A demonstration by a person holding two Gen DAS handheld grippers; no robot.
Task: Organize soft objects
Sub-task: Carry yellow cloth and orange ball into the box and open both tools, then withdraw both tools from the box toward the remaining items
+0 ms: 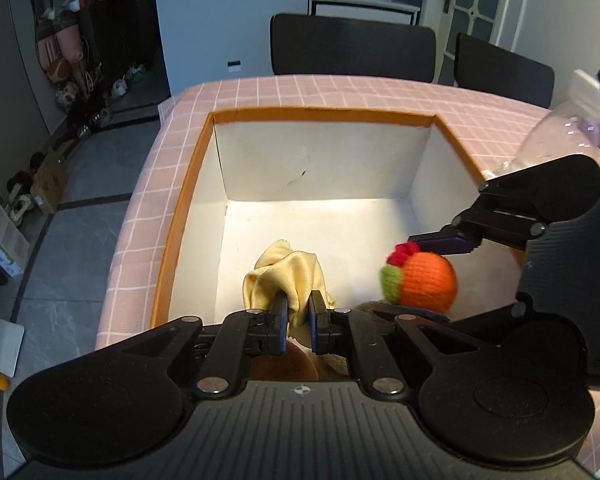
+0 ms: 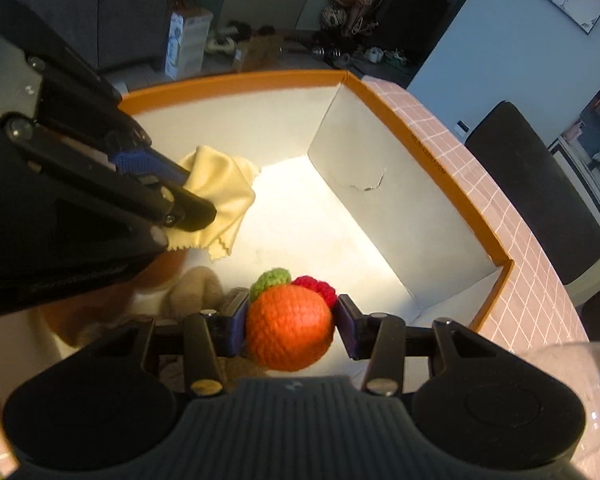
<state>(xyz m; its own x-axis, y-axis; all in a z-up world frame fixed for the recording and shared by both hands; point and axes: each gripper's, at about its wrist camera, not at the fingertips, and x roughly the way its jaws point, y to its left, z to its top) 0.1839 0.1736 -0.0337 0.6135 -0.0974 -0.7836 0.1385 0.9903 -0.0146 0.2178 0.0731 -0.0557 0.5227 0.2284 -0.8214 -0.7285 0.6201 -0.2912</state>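
A white box with an orange rim [image 1: 324, 112] [image 2: 236, 84] stands open on the table. Both grippers hang over its inside. My left gripper [image 1: 298, 310] [image 2: 184, 190] is shut on a bunched pale yellow cloth [image 1: 284, 272] [image 2: 220, 184], which droops from the pads above the box floor. To its right, my right gripper [image 2: 292, 320] [image 1: 424, 280] is shut on an orange knitted ball [image 2: 288, 328] [image 1: 424, 280] with a green and a red patch. A brown and beige plush thing [image 2: 196, 292] [image 1: 284, 364] lies in the near part of the box, mostly hidden under the grippers.
The box sits on a pink checked tablecloth [image 1: 380, 88] [image 2: 520, 240]. Two black chairs [image 1: 352, 44] stand at the far side. A clear plastic vessel [image 1: 560, 140] [image 2: 580, 380] is right of the box. The far half of the box floor is bare.
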